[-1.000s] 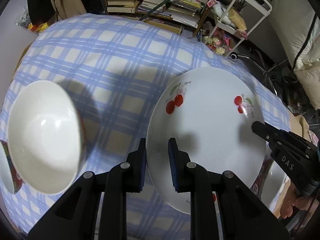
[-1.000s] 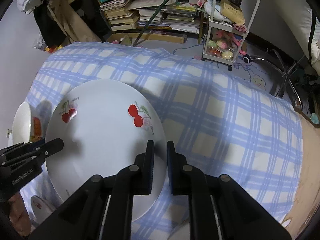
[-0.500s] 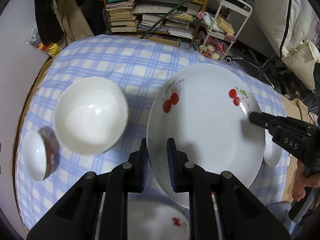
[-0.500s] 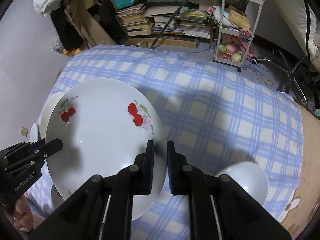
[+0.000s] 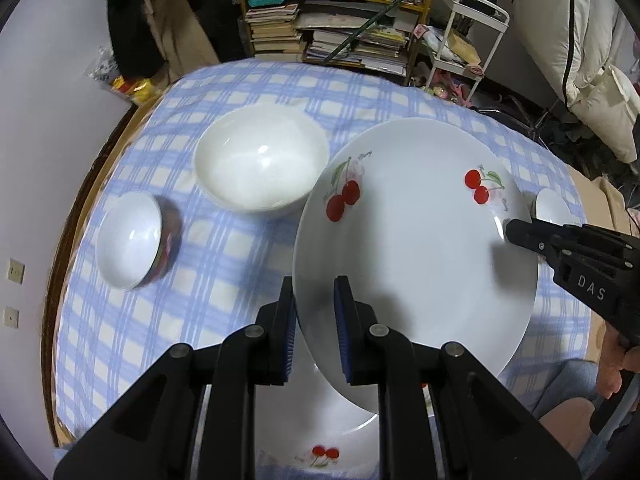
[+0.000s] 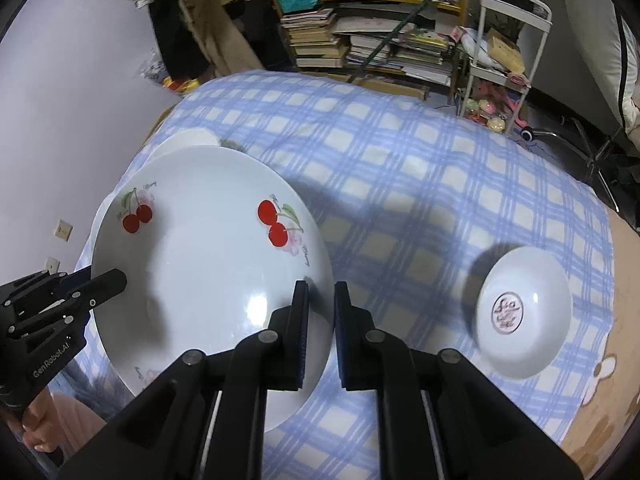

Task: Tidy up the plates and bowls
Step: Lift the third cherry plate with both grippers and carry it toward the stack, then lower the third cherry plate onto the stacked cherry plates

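White cherry-print plate (image 5: 416,240) held clear above the blue-checked tablecloth (image 5: 248,80), left gripper (image 5: 314,328) and right gripper (image 6: 320,332) each pinching opposite rims. Beneath: large white bowl (image 5: 260,160), small red-sided bowl (image 5: 130,236), second cherry plate (image 5: 320,440). Shallow dish (image 6: 524,316) lies right.

I lift the cherry plate (image 5: 416,240) higher off the desk (image 5: 248,80) than a second ago; a second cherry plate (image 5: 320,436) and small dish (image 6: 524,316) now show beneath.
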The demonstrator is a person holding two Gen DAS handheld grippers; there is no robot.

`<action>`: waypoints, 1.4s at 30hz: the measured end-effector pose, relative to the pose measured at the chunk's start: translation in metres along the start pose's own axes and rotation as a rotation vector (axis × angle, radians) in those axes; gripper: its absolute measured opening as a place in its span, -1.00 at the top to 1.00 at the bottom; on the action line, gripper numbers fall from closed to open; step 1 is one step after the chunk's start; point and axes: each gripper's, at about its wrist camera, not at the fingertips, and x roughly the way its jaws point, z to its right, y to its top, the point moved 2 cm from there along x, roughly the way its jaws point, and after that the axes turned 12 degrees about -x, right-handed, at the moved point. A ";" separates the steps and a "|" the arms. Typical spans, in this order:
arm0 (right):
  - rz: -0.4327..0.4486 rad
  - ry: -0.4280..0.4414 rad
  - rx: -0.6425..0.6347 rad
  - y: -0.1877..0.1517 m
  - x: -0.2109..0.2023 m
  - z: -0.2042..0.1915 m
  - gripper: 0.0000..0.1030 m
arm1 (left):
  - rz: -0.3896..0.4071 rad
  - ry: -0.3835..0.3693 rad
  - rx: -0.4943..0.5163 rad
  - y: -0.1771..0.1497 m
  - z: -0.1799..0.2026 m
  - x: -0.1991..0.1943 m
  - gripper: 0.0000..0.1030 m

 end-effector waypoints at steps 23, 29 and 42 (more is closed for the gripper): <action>-0.070 0.042 -0.043 -0.058 0.027 -0.074 0.73 | -0.053 0.023 -0.082 -0.059 -0.067 0.001 0.66; -0.087 0.047 -0.034 -0.071 0.040 -0.081 0.73 | -0.098 0.018 -0.118 -0.074 -0.079 0.019 0.66; -0.017 -0.027 -0.135 -0.079 0.047 -0.100 0.81 | -0.214 0.054 -0.190 -0.082 -0.099 0.064 0.70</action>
